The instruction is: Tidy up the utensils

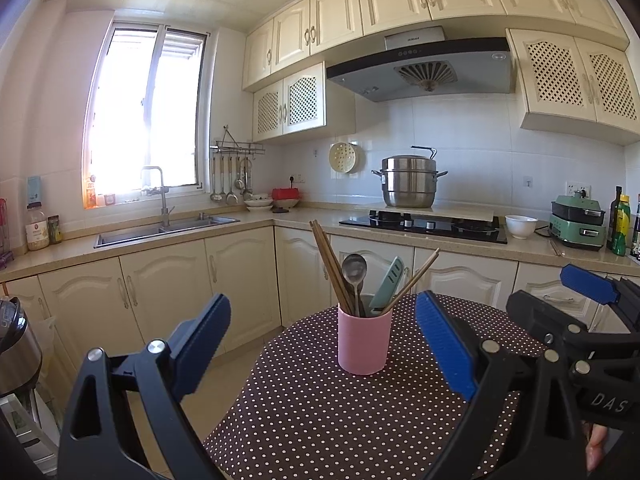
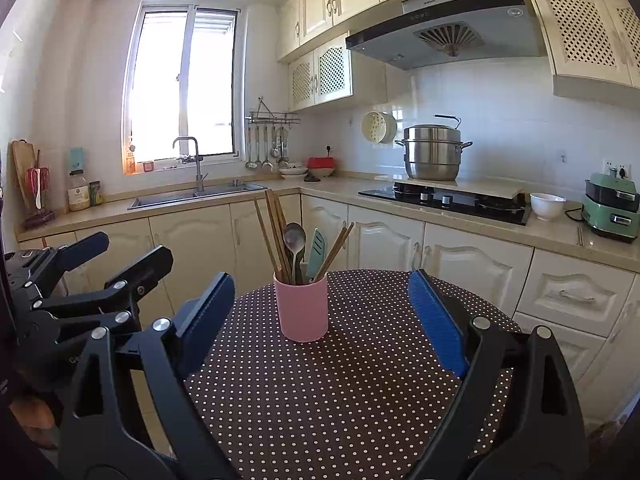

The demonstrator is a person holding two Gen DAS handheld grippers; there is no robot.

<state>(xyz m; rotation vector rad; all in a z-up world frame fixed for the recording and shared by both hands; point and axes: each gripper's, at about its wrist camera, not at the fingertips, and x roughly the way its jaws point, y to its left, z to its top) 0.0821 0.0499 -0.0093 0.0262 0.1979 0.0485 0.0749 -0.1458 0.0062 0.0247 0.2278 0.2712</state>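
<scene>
A pink cup (image 1: 364, 340) (image 2: 305, 308) stands upright on the round table with the brown polka-dot cloth (image 1: 320, 408) (image 2: 340, 380). In it stand wooden chopsticks (image 1: 330, 268) (image 2: 274, 232), a metal spoon (image 1: 354, 270) (image 2: 295, 240) and a teal spatula (image 1: 388, 280) (image 2: 317, 248). My left gripper (image 1: 323, 299) (image 2: 136, 245) is open and empty, a short way in front of the cup. My right gripper (image 2: 320, 279) (image 1: 540, 286) is also open and empty. It hangs beside the left one, facing the cup from the near side.
Cream cabinets and an L-shaped counter run behind the table, with a sink (image 1: 164, 232), a black hob (image 1: 424, 226) carrying a steel steamer pot (image 1: 408, 182), a white bowl (image 1: 520, 226) and a green appliance (image 1: 578, 222). A cooker (image 1: 16, 344) stands at the near left.
</scene>
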